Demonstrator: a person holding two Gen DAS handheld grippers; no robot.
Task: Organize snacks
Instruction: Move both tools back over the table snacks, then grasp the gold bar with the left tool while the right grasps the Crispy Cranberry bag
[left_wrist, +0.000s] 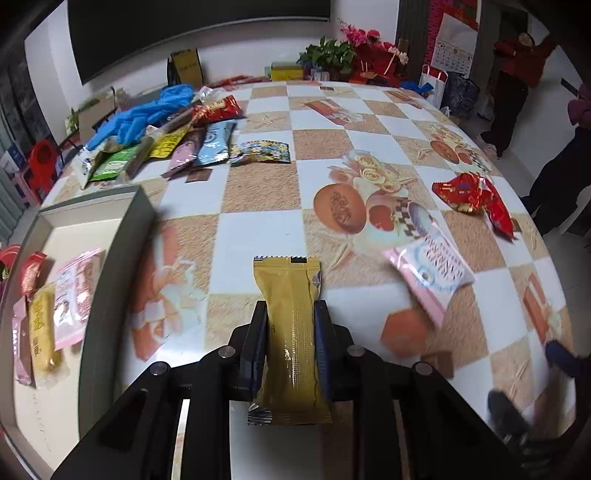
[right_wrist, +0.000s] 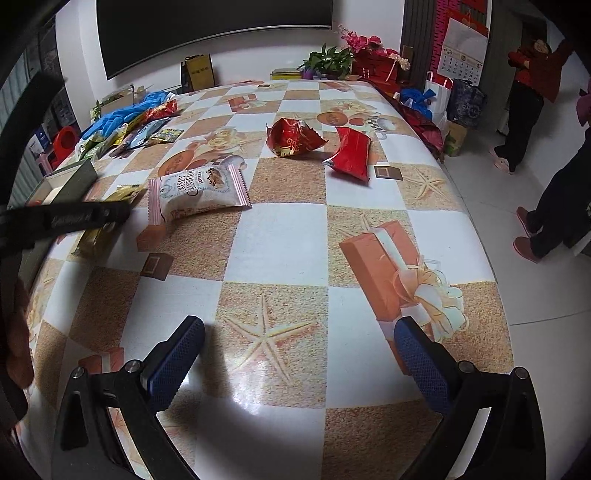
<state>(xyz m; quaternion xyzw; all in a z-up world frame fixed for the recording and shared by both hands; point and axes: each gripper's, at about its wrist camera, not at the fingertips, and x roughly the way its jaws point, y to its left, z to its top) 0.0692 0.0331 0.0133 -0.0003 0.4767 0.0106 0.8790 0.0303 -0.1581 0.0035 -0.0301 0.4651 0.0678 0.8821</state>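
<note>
Checkered tablecloth (right_wrist: 280, 243) printed with starfish and gift boxes covers the whole work surface; wrapped snacks lie scattered on it. Left gripper (left_wrist: 291, 332): jaws pressed together on a gold snack bar (left_wrist: 290, 332), pinched across its middle, both crimped ends free. Grey tray (left_wrist: 118, 266), at the left edge of the left wrist view, already holds several packets laid side by side. Right gripper (right_wrist: 299, 350): jaws spread wide over bare cloth, holding nothing. Pink cookie packet (right_wrist: 199, 192) and two red wrappers (right_wrist: 295, 138) lie beyond it, unsorted. Risks, as judged: the glossy foil may slide from a mid-body pinch, or the pinch may crush a brittle filling; the bar's overhanging end may catch the tray's raised wall on entry and land crooked across its neighbours.
</note>
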